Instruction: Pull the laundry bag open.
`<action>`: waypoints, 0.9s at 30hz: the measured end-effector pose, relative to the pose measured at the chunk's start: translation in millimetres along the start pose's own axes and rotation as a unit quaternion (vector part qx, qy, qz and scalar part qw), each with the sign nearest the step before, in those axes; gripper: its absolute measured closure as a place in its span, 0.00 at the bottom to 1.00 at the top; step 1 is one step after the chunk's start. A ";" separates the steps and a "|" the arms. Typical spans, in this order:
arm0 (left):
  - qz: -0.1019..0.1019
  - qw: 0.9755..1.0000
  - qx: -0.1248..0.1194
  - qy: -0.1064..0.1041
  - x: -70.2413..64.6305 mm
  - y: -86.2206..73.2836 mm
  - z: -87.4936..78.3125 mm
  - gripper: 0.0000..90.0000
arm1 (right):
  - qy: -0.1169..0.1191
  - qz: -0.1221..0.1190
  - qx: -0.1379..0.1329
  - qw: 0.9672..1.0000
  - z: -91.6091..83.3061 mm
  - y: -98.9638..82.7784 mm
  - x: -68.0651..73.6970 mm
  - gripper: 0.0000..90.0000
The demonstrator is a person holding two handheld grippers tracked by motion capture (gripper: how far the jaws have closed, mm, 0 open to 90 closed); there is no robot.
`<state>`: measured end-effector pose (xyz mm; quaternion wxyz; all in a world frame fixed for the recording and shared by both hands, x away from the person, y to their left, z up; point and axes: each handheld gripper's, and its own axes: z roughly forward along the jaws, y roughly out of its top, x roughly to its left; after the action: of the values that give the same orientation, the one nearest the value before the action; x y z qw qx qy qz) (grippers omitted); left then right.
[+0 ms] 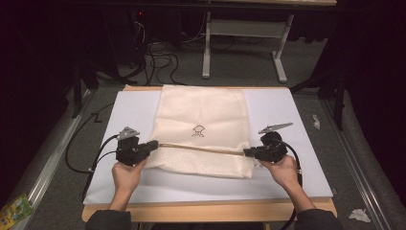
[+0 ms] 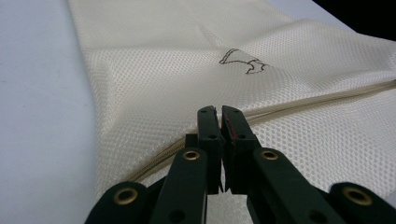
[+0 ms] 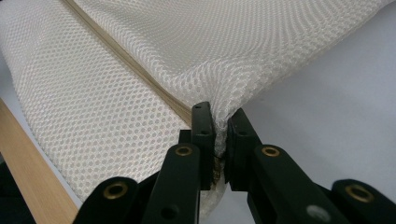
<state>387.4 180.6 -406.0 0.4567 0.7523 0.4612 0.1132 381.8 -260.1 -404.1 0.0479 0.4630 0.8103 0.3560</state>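
Observation:
A cream mesh bag (image 1: 201, 110) lies flat on a white sheet (image 1: 297, 139) that covers the table. A small dark logo (image 1: 198, 130) marks its middle, and a tan zipper (image 1: 201, 147) runs taut across it below the logo. My left gripper (image 1: 155, 143) is shut on the bag's left edge where the zipper starts. In the left gripper view the jaws (image 2: 219, 112) are pressed together over the zipper (image 2: 317, 100). My right gripper (image 1: 246, 152) is shut on the bag's right edge. In the right gripper view mesh (image 3: 116, 107) bunches between its jaws (image 3: 219, 116).
The table's wooden edge (image 1: 206, 211) runs along the front, near the person's forearms. Beyond the table, cables (image 1: 158, 62) lie on the floor beside a white table frame (image 1: 239, 28). Crumpled paper (image 1: 359, 214) and a green packet (image 1: 14, 211) lie on the floor.

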 end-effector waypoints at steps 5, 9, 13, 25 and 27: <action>0.000 1.000 -0.001 0.001 1.0 0.5 -0.6 0.97 | 0.001 -0.001 0.000 1.000 0.2 1.0 1.0 0.95; 0.002 1.000 -0.002 0.013 2.6 0.7 -2.2 0.97 | 0.000 0.000 0.000 1.000 -0.9 1.0 1.4 0.95; -0.007 1.000 -0.006 0.020 9.5 -0.3 -9.1 0.97 | -0.004 0.005 -0.002 1.000 -3.8 -1.0 -3.2 0.95; -0.006 0.999 -0.012 0.029 13.9 -0.6 -14.0 0.97 | -0.009 0.001 -0.005 1.000 -6.9 -0.4 -3.7 0.95; -0.008 1.000 -0.012 0.025 15.0 -0.9 -15.3 0.97 | -0.005 0.005 -0.007 1.000 -8.2 -0.6 -4.9 0.95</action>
<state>386.1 201.6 -401.8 0.4549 0.7400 0.4771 0.1336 380.8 -268.5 -399.6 0.0536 0.4682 0.8053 0.3596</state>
